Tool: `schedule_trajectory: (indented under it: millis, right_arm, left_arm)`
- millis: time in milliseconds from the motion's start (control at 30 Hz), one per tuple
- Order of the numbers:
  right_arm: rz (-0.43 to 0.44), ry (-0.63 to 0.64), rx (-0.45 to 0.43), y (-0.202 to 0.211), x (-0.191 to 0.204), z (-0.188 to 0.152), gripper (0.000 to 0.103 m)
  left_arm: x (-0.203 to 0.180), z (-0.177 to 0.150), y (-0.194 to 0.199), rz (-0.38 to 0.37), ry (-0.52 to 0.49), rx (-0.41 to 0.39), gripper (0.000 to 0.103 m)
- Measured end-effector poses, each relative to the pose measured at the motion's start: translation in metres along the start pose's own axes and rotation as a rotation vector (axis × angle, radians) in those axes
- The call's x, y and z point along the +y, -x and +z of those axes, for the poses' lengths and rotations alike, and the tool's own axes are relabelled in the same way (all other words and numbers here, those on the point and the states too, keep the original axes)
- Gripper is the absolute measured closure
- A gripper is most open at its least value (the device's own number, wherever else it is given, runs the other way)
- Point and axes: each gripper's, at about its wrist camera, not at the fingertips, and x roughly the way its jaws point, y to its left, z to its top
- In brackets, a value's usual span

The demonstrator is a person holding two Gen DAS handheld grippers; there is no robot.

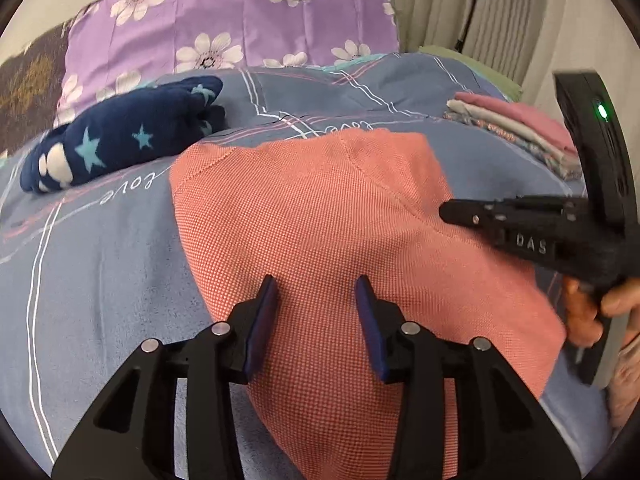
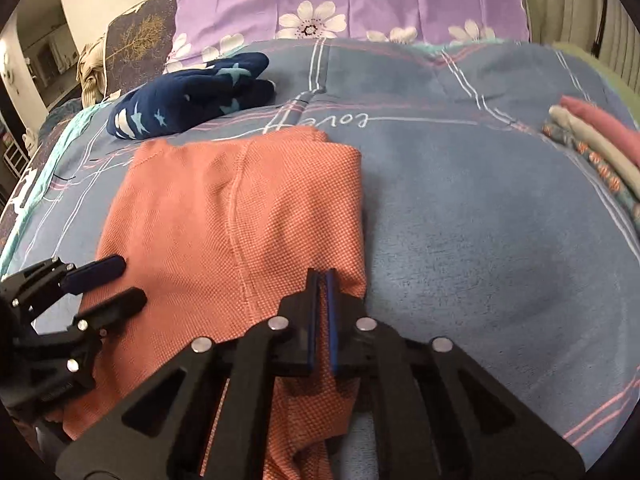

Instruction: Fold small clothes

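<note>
A salmon-orange knit garment (image 1: pixel 320 220) lies partly folded on the blue bed cover; it also shows in the right wrist view (image 2: pixel 224 216). My left gripper (image 1: pixel 318 292) is open just above its near part, holding nothing; in the right wrist view it (image 2: pixel 120 280) hovers over the garment's left edge. My right gripper (image 2: pixel 322 276) is shut on the garment's near right edge, with cloth pinched between the pads. In the left wrist view it (image 1: pixel 452 212) reaches in from the right.
A navy star-print garment (image 1: pixel 120 136) lies crumpled at the back left. A stack of folded clothes (image 1: pixel 516 128) sits at the right. A purple floral pillow (image 1: pixel 232 24) lies behind. The blue bed cover (image 2: pixel 480 220) is bare to the garment's right.
</note>
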Motion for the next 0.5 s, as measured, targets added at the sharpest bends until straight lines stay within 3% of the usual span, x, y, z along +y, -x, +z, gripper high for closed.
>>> schedule_trajectory:
  millis: [67, 133, 233, 433, 500]
  right_arm:
    - [0.059, -0.042, -0.013, 0.011, -0.010, -0.002, 0.087]
    - [0.146, -0.101, -0.043, 0.025, -0.024, 0.000, 0.060]
    - [0.134, -0.121, -0.063, 0.036, -0.040, 0.007, 0.058]
    - [0.240, -0.144, 0.072, 0.014, -0.052, -0.006, 0.046]
    - [0.237, -0.115, 0.060, 0.012, -0.048, -0.009, 0.041]
  left_arm:
    - [0.004, 0.002, 0.009, -0.013, 0.018, -0.007, 0.060]
    - [0.011, 0.006, 0.017, 0.009, 0.032, -0.027, 0.059]
    - [0.023, 0.008, 0.023, 0.054, 0.062, -0.047, 0.051]
    - [0.047, -0.008, 0.002, -0.091, 0.198, 0.046, 0.047]
    - [0.048, -0.012, -0.001, -0.114, 0.222, 0.036, 0.041]
